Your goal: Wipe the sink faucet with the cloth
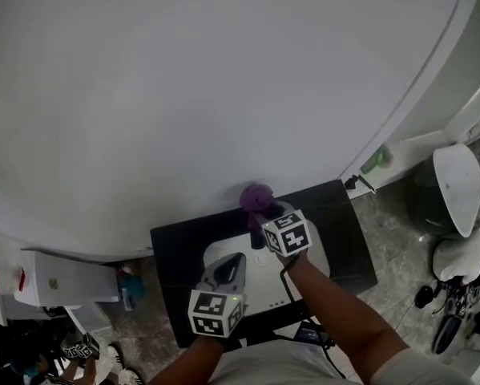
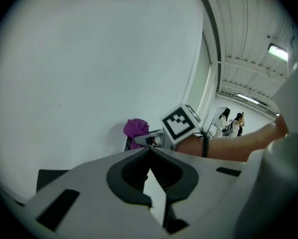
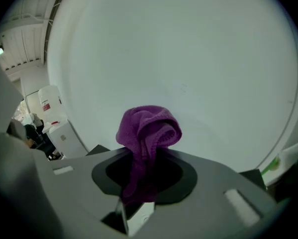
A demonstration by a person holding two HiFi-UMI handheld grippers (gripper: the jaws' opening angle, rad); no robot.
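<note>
Right gripper view | right gripper [image 3: 144, 158] jaws clenched on bunched cloth [image 3: 148, 128], over surface [image 1: 175, 255] far edge | left gripper [image 2: 149, 151] jaws together, empty | faucet not made out | risk: loose wad likely slips free when rubbed.

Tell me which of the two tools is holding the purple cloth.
The right tool: its jaws are shut on the purple cloth. The left tool is shut too, but on nothing.

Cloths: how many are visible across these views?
1. The purple cloth is pinched in the right claw, bunched above its tips, over the far edge of the black counter. Others could be hidden.
</note>
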